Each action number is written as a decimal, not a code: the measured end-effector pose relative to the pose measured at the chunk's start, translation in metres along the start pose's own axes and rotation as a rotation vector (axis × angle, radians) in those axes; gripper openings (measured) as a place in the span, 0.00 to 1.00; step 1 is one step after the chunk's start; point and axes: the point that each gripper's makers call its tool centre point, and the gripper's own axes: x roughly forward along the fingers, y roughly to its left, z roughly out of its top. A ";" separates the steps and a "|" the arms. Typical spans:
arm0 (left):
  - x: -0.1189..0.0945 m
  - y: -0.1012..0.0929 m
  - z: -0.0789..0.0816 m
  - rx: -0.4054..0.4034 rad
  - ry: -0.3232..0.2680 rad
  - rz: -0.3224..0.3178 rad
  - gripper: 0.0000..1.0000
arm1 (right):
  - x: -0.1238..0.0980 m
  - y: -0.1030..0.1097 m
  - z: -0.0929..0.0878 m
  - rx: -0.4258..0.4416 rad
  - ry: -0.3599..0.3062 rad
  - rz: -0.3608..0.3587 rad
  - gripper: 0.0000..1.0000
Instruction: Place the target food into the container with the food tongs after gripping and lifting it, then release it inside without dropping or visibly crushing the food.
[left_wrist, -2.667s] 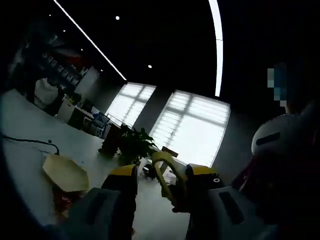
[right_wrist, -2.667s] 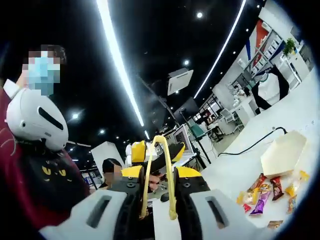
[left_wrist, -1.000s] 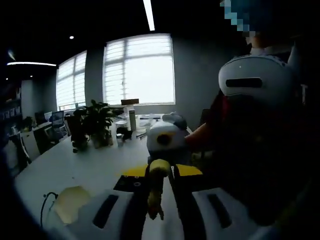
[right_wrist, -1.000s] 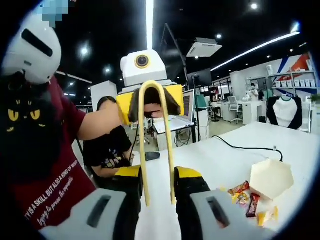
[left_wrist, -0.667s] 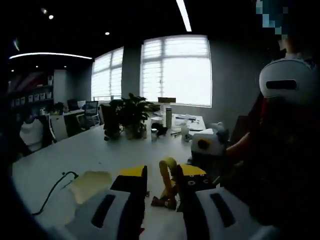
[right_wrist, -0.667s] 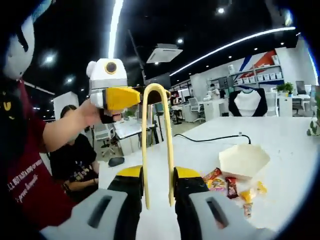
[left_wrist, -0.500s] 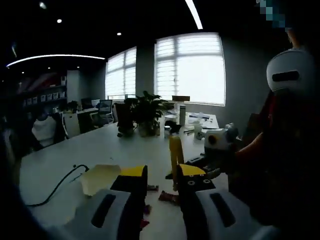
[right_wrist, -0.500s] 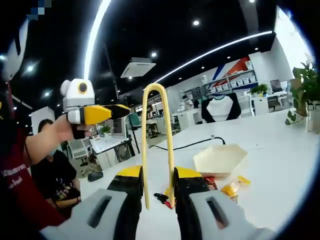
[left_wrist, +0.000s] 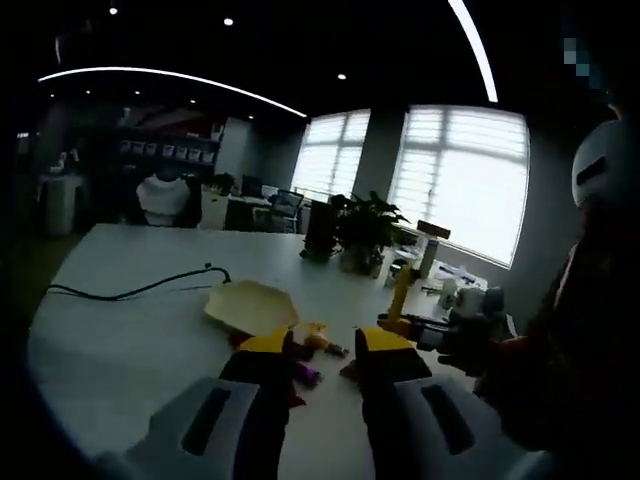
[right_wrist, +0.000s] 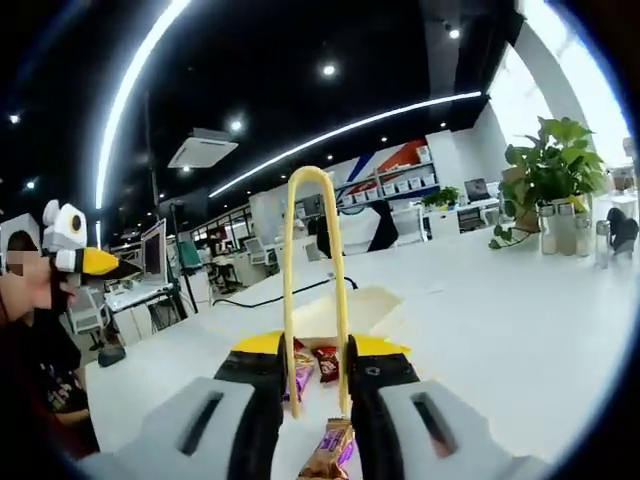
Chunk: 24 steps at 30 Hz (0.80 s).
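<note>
My right gripper is shut on yellow food tongs, whose loop stands upright between the jaws. Behind the tongs on the white table lies a cream paper container. Wrapped snacks sit in front of it, and one wrapper is close under the jaws. My left gripper is open with nothing between its fingers, low over the table. Ahead of it are the cream container and snacks. The right gripper with the tongs comes in from the right.
A black cable runs across the table left of the container. A potted plant and bottles stand at the table's far end. A person's body is at the right. The left gripper shows far left in the right gripper view.
Both views have swung down toward the table, bringing container and snacks close ahead. The two grippers have moved apart. The tongs stay held in the right gripper.
</note>
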 end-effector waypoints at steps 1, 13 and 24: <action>-0.003 0.002 -0.001 0.000 0.004 0.009 0.25 | 0.000 -0.001 -0.003 0.009 0.001 -0.005 0.21; -0.022 0.000 -0.006 0.021 0.037 0.035 0.24 | 0.010 -0.010 -0.042 -0.039 0.057 -0.038 0.20; -0.027 -0.004 0.000 0.035 0.043 0.010 0.22 | 0.016 -0.009 -0.049 -0.093 0.047 -0.064 0.22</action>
